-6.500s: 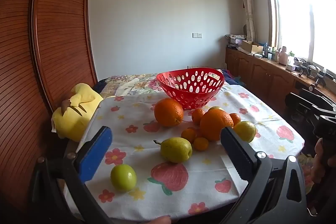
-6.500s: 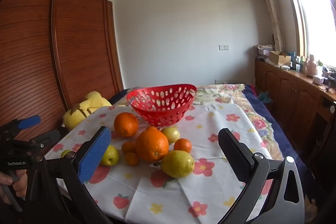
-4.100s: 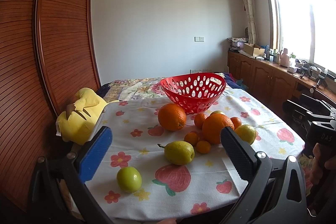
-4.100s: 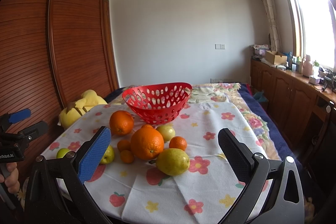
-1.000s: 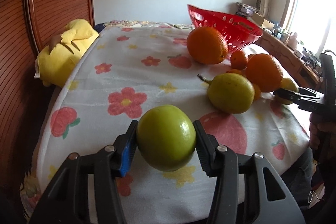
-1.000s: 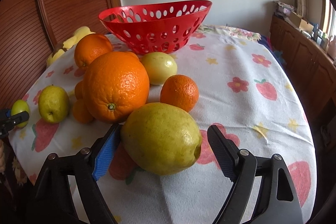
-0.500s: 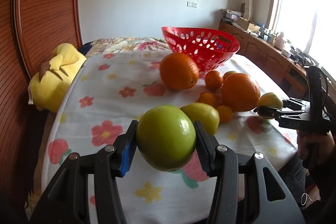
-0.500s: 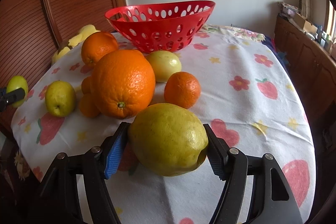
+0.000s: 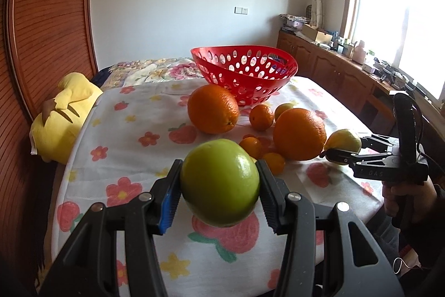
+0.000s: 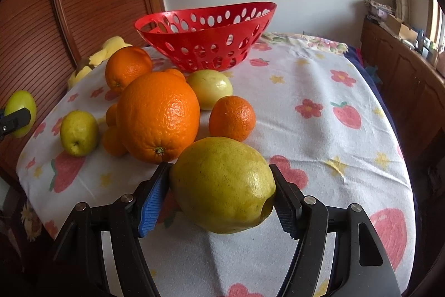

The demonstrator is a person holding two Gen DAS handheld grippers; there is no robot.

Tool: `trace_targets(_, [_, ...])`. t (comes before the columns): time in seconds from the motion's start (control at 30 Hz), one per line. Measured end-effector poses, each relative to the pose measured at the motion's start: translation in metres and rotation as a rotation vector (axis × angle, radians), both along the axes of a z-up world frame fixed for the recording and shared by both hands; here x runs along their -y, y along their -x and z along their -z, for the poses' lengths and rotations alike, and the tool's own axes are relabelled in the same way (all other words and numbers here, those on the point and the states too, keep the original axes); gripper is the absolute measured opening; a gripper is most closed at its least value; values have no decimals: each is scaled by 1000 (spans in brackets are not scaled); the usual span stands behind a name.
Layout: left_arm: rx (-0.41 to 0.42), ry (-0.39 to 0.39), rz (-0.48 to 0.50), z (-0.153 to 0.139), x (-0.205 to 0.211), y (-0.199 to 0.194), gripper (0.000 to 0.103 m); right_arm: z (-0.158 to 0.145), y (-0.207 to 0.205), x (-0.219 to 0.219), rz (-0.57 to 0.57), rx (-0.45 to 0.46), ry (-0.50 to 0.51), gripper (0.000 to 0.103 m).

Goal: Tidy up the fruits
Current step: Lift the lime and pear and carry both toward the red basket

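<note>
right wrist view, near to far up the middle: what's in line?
Yellow-green pear clamped in the right hand-held gripper → large orange → pale yellow round fruit → red perforated plastic basket.

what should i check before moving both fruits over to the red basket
1. Left gripper clamped on the green apple: ok, both pads press its sides and it hangs clear of the cloth.
2. Right gripper clamped on the yellow pear: ok, pads touch both sides.
3. Pear lifted off the tablecloth: cannot tell, its underside is hidden.
4. Red basket has room: ok from the left wrist view, no fruit shows inside.
5. Right gripper's path to the basket: not ok straight ahead, the large orange and small mandarin sit between; go over them.
</note>
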State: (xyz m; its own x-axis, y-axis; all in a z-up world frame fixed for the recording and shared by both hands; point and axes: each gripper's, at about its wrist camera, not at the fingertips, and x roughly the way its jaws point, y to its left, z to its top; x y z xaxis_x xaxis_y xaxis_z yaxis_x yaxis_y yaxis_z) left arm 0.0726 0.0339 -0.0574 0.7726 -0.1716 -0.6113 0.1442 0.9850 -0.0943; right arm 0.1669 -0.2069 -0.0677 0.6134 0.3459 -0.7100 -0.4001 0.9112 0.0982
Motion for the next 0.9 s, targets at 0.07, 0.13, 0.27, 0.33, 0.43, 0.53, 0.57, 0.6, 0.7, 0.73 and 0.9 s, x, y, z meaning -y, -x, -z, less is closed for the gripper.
trace_targets(0.07, [5, -2, 5, -2, 2, -2, 50, -1, 1, 0, 0, 5, -2, 71])
trace_targets(0.13, [10, -2, 10, -5, 4, -6, 50, -4, 3, 2, -1, 13, -3, 71])
trace_targets(0.27, [26, -7, 33, -10, 12, -14, 50, -10, 4, 3, -2, 27, 3, 71])
trace_targets(0.33, [32, -12, 50, -12, 19, -20, 50, -13, 4, 6, -1, 37, 3, 71])
trace_targets(0.43, [35, -14, 73, -14, 29, -30, 50, -15, 2, 10, 1, 40, -5, 71])
trace_targets(0.53, [40, -15, 89, -17, 37, -39, 50, -16, 1, 13, 0, 44, -12, 71])
trace_targets(0.57, [40, -14, 96, -18, 40, -43, 50, -16, 1, 14, 0, 44, -17, 71])
trace_targets(0.6, [41, -13, 99, -19, 41, -46, 50, -16, 0, 15, -1, 42, -23, 71])
trace_targets(0.7, [44, -10, 111, -22, 47, -56, 50, -18, -1, 18, -6, 41, -26, 71])
trace_targets(0.73, [45, -9, 114, -24, 49, -60, 50, -19, -1, 18, -8, 43, -27, 71])
trace_targets(0.9, [46, -10, 132, -29, 56, -73, 50, -27, -5, 22, -11, 52, -34, 71])
